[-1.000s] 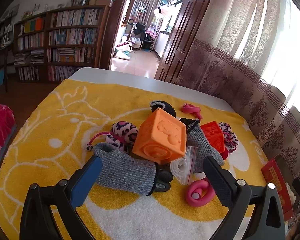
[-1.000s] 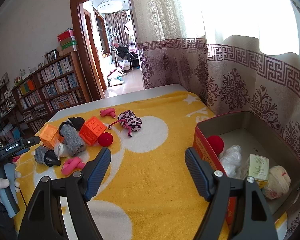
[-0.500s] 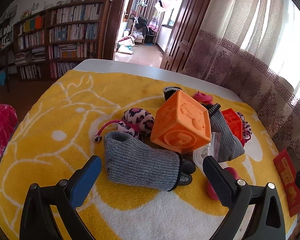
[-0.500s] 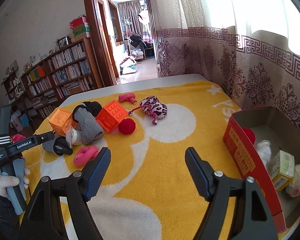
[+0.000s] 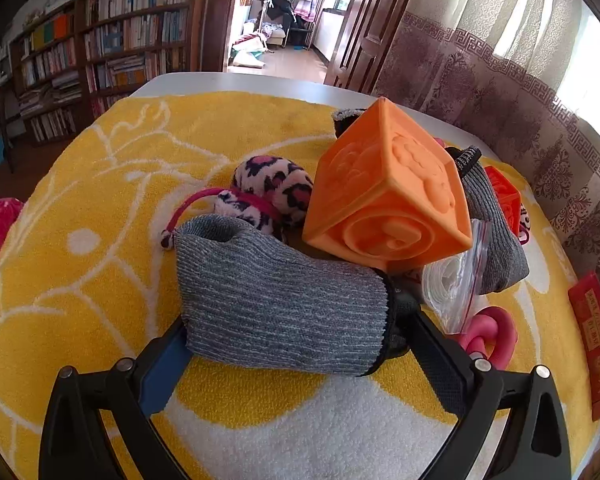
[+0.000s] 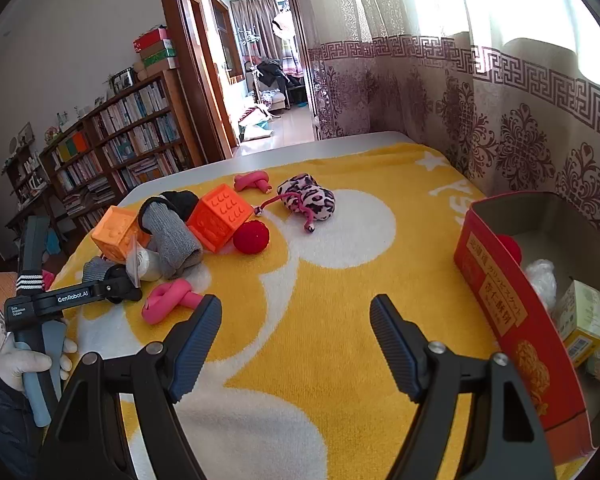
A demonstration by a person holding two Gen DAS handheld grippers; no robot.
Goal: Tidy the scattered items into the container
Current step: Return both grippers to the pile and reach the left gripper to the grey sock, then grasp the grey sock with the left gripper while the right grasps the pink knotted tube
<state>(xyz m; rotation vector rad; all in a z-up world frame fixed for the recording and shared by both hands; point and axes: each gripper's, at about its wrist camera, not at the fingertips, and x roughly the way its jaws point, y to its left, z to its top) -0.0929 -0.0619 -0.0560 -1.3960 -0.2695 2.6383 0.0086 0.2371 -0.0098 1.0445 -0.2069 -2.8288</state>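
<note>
My left gripper (image 5: 296, 344) is open, its fingers on either side of a grey knit sock (image 5: 276, 296) lying on the yellow towel (image 5: 100, 280). Behind the sock stand an orange cube (image 5: 388, 196), a leopard pouch (image 5: 272, 188), a zip bag (image 5: 456, 284) and a pink twisted toy (image 5: 492, 336). My right gripper (image 6: 296, 332) is open and empty above the towel (image 6: 340, 300). The red box (image 6: 512, 320) is at the right. The left gripper (image 6: 112, 284) also shows at the pile.
In the right wrist view a red-orange cube (image 6: 220, 222), red ball (image 6: 251, 237), second grey sock (image 6: 172, 240), pink toys (image 6: 168, 300) and a leopard pouch (image 6: 308, 200) lie on the towel. The box holds several items. A curtain (image 6: 500, 120) hangs at the right, bookshelves (image 6: 120, 148) at the left.
My left gripper has moved forward and down until its fingers flank the grey sock. My right gripper has swung left and closer to the towel, so the box sits further right.
</note>
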